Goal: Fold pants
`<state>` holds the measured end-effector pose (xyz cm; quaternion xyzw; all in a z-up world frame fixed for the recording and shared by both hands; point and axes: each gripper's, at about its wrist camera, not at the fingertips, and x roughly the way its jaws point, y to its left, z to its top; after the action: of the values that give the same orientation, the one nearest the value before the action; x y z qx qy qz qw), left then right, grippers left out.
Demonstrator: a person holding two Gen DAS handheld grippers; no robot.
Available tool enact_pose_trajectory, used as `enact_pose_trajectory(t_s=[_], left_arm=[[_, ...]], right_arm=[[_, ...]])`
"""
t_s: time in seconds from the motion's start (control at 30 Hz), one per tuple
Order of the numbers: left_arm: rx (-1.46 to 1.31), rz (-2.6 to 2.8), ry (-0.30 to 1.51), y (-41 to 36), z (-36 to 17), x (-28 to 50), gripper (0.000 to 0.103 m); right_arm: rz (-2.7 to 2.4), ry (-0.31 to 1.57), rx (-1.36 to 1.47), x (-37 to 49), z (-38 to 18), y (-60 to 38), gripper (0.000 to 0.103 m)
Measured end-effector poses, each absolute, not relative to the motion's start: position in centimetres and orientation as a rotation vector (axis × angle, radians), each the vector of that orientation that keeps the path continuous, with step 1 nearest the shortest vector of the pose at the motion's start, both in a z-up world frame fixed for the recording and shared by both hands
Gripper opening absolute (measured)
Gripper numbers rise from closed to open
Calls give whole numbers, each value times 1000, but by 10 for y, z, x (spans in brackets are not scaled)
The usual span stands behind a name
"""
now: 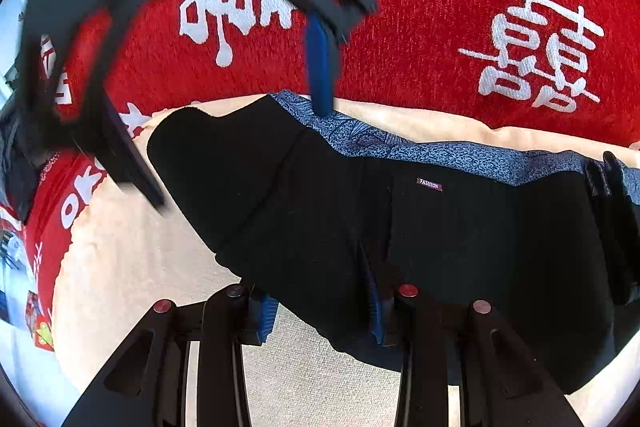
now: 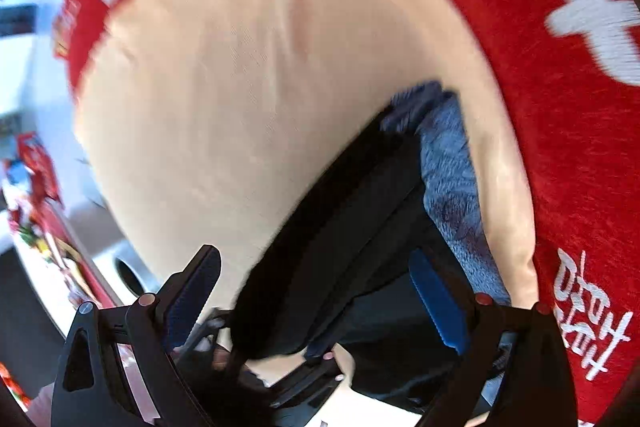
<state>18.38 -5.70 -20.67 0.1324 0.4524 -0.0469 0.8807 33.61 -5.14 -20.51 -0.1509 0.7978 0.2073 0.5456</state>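
Black pants [image 1: 360, 211], blue patterned lining showing, bunched on cream cloth [image 1: 160, 287] over red blanket [image 1: 420, 27] | left claw [image 1: 320, 311] clamped on near edge | right claw [image 2: 316, 303] wide, nothing gripped | fold judged partial; squaring, final folds left

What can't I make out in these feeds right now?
Right wrist view: motion blur hides whether the fingers of the right gripper touch the pants.
Left wrist view: the pants run off the right edge; their far end is unseen.
Left wrist view: black fabric hides how many layers the left gripper pinches.
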Motion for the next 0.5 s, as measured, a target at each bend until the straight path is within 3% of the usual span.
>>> enact_pose_trajectory(t_s=[0.03, 0.07, 0.1, 0.5], left_arm=[[283, -99, 940, -58, -206, 183, 38], [286, -110, 947, -59, -206, 183, 38], [287, -118, 949, -61, -204, 181, 38], [333, -416, 780, -151, -98, 127, 38]], right_arm=[[482, 1899, -365, 334, -211, -53, 80], [491, 1901, -331, 331, -217, -54, 21], [493, 1904, -269, 330, -217, -62, 16], [559, 1439, 397, 243, -94, -264, 16]])
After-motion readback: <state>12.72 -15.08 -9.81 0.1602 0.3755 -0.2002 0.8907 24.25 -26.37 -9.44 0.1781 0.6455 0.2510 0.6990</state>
